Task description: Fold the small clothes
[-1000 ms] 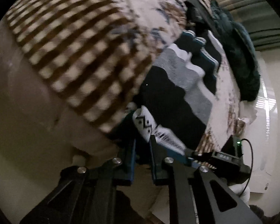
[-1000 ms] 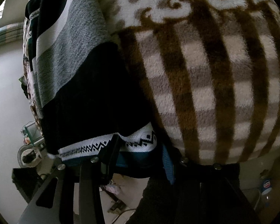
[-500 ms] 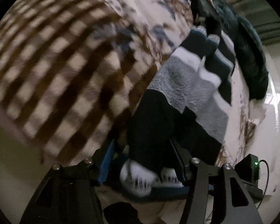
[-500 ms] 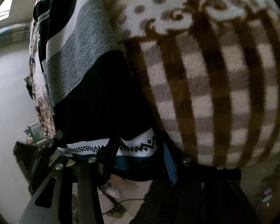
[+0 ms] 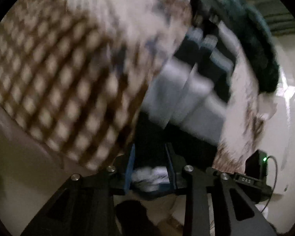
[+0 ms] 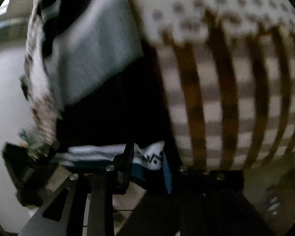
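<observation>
A small striped knit garment, with black, grey and white bands and a white patterned hem, lies on a brown checked blanket. In the left wrist view my left gripper is shut on the garment's near hem, bunched white between the blue pads. In the right wrist view the same garment fills the left half. My right gripper is shut on the patterned white hem. Both views are blurred.
The checked blanket covers a bed whose edge drops to a pale floor. A dark teal garment lies at the bed's far side. A small black device with a green light and cable sits low right.
Both grippers have moved with the hem in their grip, lifting it toward the garment's far end. The left grip has shifted from the hem's corner to a wider bunch of cloth.
</observation>
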`<move>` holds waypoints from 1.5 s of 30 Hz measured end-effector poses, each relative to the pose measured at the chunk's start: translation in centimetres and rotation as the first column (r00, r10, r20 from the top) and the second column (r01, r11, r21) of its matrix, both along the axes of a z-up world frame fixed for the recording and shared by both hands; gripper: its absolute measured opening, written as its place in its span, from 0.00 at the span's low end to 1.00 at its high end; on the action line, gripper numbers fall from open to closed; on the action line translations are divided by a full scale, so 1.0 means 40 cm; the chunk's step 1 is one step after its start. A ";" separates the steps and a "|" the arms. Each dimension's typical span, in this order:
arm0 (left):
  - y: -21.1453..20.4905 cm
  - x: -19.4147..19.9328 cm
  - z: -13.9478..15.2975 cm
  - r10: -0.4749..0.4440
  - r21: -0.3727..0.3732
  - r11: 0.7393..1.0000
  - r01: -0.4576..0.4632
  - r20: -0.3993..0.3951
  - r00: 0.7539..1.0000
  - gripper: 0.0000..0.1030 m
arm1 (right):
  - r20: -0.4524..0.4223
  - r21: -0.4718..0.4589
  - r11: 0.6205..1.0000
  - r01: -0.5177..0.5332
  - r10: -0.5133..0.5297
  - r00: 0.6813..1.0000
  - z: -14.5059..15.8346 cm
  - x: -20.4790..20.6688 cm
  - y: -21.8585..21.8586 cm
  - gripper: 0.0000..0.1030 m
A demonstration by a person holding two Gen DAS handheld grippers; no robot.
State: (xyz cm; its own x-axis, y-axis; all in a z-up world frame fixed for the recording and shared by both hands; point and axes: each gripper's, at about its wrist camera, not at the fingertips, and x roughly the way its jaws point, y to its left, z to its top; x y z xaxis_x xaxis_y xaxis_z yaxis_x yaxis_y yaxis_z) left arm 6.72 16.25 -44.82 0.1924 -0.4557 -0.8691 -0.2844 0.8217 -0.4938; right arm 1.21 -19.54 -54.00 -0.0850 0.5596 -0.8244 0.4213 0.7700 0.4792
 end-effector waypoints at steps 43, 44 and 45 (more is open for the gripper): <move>-0.239 1.213 -0.127 -0.226 0.051 0.974 0.220 0.191 0.955 0.45 | 0.368 -0.140 0.989 0.047 0.008 0.930 0.089 1.246 -0.211 0.48; -0.258 1.211 -0.135 -0.260 0.097 0.964 0.246 0.183 0.948 0.45 | 0.384 -0.152 0.988 0.027 0.034 0.923 0.099 1.260 -0.200 0.49; -0.261 1.212 -0.141 -0.279 0.120 0.958 0.261 0.173 0.944 0.45 | 0.399 -0.157 0.988 -0.015 0.077 0.914 0.107 1.279 -0.181 0.49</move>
